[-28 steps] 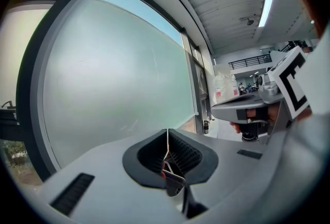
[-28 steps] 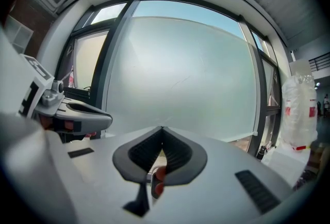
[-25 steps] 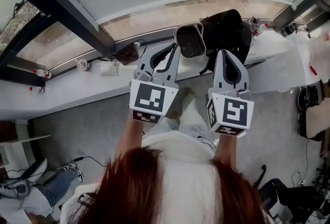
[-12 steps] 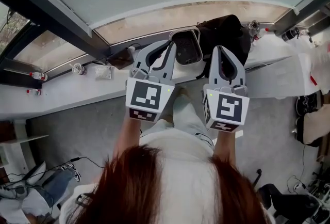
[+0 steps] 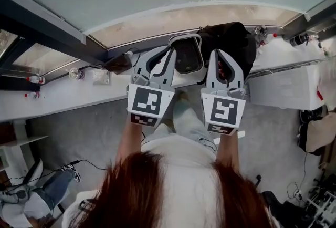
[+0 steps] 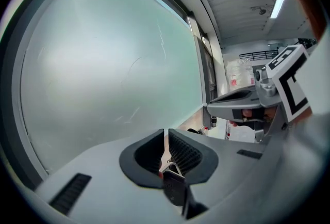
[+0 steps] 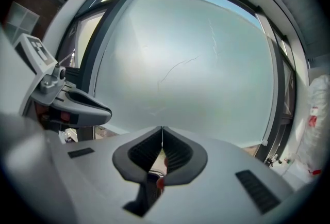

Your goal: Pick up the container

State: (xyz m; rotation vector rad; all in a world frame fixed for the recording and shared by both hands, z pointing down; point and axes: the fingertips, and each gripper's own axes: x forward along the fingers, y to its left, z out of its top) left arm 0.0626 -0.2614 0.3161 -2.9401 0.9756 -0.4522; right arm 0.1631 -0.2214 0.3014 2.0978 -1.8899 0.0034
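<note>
Left jaws: my left gripper (image 6: 166,135) is closed, tips together, with nothing between them.
Right jaws: my right gripper (image 7: 162,134) is closed too, and empty.
Container (image 5: 187,54): one, dark inside with a pale rim, on the counter (image 5: 63,98). In the head view it sits between my two grippers. I cannot tell whether either touches it.
Black bag (image 5: 234,42): one, just beside the container.

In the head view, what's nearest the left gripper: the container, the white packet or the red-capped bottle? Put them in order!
From the left gripper:
1. Container, just right of its jaws.
2. White packet, off to its left.
3. Red-capped bottle, far left.
</note>
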